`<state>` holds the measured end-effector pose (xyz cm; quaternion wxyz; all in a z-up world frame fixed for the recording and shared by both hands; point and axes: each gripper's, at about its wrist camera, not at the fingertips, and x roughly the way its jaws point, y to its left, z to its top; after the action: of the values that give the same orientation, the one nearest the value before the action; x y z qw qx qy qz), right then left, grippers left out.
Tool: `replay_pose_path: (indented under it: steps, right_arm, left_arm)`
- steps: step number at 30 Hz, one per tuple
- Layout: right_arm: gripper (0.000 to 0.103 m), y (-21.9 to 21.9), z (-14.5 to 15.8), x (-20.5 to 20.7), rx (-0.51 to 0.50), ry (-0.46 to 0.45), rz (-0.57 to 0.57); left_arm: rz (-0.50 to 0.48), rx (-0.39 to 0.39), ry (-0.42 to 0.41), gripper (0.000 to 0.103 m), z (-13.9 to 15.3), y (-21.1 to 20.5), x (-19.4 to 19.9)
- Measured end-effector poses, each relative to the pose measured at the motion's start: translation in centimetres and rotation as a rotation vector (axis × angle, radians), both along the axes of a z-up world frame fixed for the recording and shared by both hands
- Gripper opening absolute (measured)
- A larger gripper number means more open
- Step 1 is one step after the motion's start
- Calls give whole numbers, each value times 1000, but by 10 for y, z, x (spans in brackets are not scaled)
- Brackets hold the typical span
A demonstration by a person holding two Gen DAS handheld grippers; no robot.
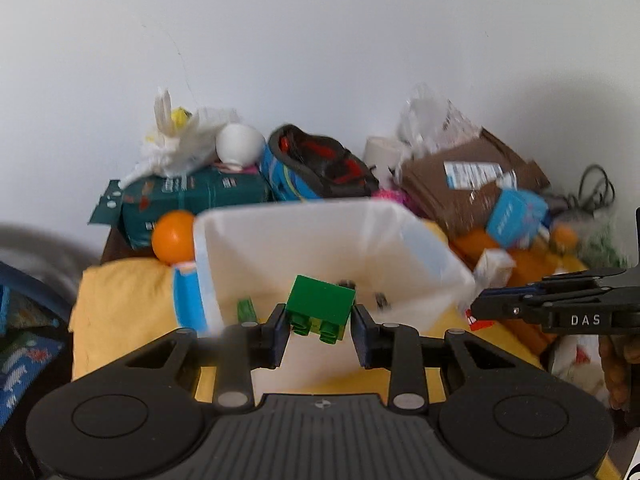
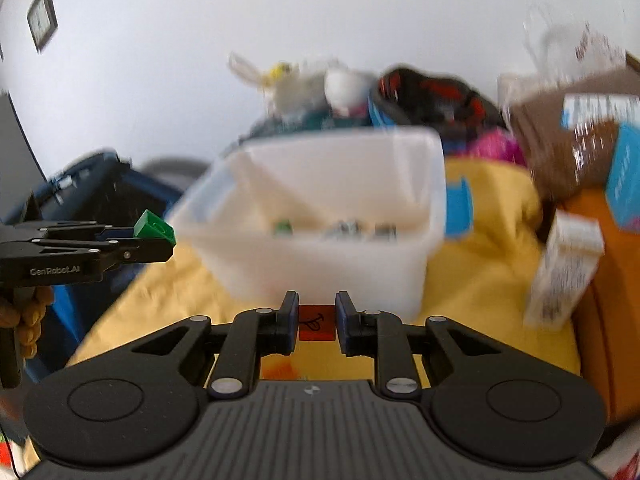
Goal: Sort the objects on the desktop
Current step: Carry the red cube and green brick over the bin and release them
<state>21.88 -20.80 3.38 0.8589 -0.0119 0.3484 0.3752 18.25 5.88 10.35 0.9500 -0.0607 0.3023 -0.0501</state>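
Green building brick (image 1: 320, 306), long axis crosswise, sockets facing the camera, clamped in left gripper (image 1: 319, 326) above white bin (image 1: 436, 248). Red tile (image 2: 317, 323) pinched in narrowly parted right gripper (image 2: 317, 320), over yellow cloth (image 2: 480, 280) just before the bin.

My right gripper (image 1: 476, 314), seen from my left wrist cam at 3 o'clock, has "DAS" in white on its black body. My left gripper (image 2: 170, 236), seen from my right wrist cam at 9 o'clock, reads "GenRobot.AI" on its side. The red block (image 2: 317, 323) between my right jaws, at 6 o'clock, has a black handwritten mark, maybe a "P". Box labels at the back are too blurred to read.
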Motion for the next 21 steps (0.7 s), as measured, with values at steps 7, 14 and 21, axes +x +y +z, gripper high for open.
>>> replay_pose_path:
  steps: [7,14,21]
  right_arm:
    - [22,26,50,57,45,9,-15]
    - [22,53,68,95,-29,38,-41]
    - [23,61,55,110,-76,102,-34]
  left_arm:
    - [27,16,110,37,18,19,57]
    - [10,38,161,37,24,21,87]
    - [-2,34,231,41,15,17,104]
